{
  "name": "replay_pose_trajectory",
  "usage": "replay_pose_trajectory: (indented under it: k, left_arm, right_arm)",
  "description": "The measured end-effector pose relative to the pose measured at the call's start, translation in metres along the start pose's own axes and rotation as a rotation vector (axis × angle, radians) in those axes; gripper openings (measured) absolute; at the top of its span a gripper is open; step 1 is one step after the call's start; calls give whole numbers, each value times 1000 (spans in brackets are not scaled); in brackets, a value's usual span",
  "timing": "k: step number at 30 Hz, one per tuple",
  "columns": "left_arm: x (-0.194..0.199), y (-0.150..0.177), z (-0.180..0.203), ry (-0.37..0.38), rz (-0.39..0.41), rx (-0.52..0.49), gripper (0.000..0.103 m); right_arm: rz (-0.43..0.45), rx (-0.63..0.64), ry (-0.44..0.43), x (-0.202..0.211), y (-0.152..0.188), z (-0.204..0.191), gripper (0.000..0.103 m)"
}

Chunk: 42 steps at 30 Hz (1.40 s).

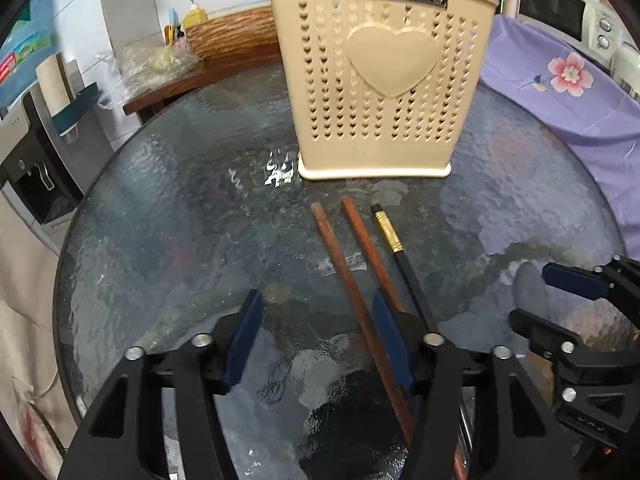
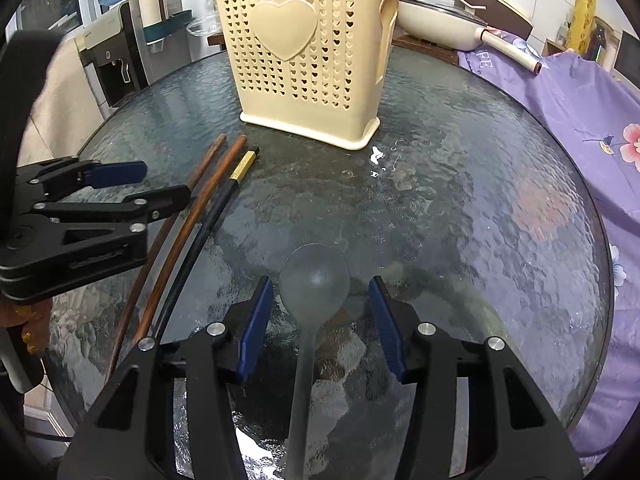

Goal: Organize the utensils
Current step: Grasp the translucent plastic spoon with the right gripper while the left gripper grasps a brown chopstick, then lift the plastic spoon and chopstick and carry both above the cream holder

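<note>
Left wrist view. My left claw (image 1: 318,334) is released, its blue pads spread wide and grasping nothing. Three chopsticks lie side by side on the glass counter (image 1: 160,208), pointing toward 12 o'clock at the cream utensil holder (image 1: 380,80): two brown wooden chopsticks (image 1: 344,272) and, at their 3 o'clock side, a black chopstick with a gold band (image 1: 390,234). One brown stick runs between my fingers; my right-hand finger covers part of the second. I judge these light, stiff and thin, apt to roll or slide on the glass; a pinch across the shaft at mid-length, on one stick alone, looks safest. My right claw (image 1: 532,300) shows at 3 o'clock, also released.

Right wrist view. My right claw (image 2: 320,320) is spread and grasping nothing, straddling a translucent grey plastic spoon (image 2: 314,280) whose bowl points to 12 o'clock, its handle running back toward 6 o'clock between the pads. I judge it light, smooth and slightly flexible; the narrow neck below the bowl offers the firmest hold. The holder stands at 12 o'clock, the chopsticks at 10 o'clock, near my left claw.
</note>
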<state>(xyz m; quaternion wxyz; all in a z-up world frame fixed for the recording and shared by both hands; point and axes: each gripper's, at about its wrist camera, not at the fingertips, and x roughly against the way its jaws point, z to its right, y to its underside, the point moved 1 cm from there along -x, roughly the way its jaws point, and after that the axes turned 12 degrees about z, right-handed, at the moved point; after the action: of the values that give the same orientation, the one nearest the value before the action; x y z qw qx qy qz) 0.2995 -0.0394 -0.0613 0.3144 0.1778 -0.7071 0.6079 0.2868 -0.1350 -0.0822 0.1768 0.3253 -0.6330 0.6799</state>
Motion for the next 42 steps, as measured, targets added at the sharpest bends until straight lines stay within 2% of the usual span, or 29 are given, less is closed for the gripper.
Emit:
replay_pose_trajectory:
  k: [7,12,17,24,26,34,42]
  left_arm:
    - [-10,-6,-1,8,-21,33,49]
    - [-20,-19,1,12,-38,42,42]
    - [-30,-28,-3,7,-52,55,36]
    - [-39,-36,-10,-5,-52,67,13]
    - [-42,-38,-16,-3,-52,90,10]
    - [-43,-38,-24,25,-52,144,7]
    - [-14,-53,-29,55,28,153,7]
  right_arm:
    - [-9,-1,3,-3,-3,-1,45]
    - [-22,4,5,-6,-7,-4,38]
    - [-35,8,13,-6,-7,-6,38]
    - [-33,14,15,-6,-6,-4,37]
    - [-29,6,8,-6,-6,-3,37]
    - [6,-38,-36,-5,-12,7,37]
    - [100,-133,-154,19,-33,26,37]
